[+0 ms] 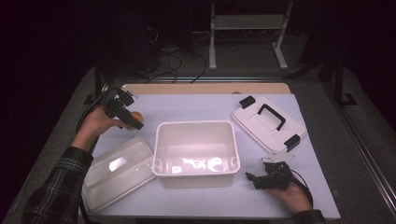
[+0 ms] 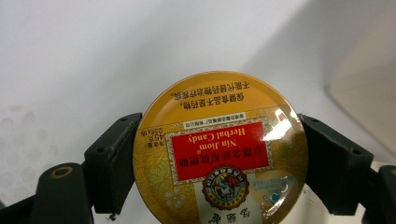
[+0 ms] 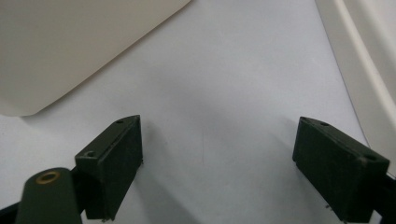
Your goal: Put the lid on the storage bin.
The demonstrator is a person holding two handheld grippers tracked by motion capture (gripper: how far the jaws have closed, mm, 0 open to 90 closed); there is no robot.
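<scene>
Your left gripper [image 2: 219,154] clamps the candy tin [image 2: 220,148]; your right gripper [image 3: 217,163] stands apart beside the empty white bin [image 1: 196,154].

Left tongs [image 1: 125,113] here, black all over, a dark cable looping off the back, a plaid sleeve [image 1: 58,186] behind the hand. Right tongs [image 1: 267,179], black too, grey plate on top. Up close: blocky matte pads [image 3: 114,161], small screw holes, one brass-ringed pivot.

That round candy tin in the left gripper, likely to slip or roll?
The candy tin looks rigid, so it probably won't deform. The left gripper holds it by its curved rim with flat jaws, so it could pivot or slip. Its glossy lid suggests low friction. Set on edge, it would likely roll.
</scene>
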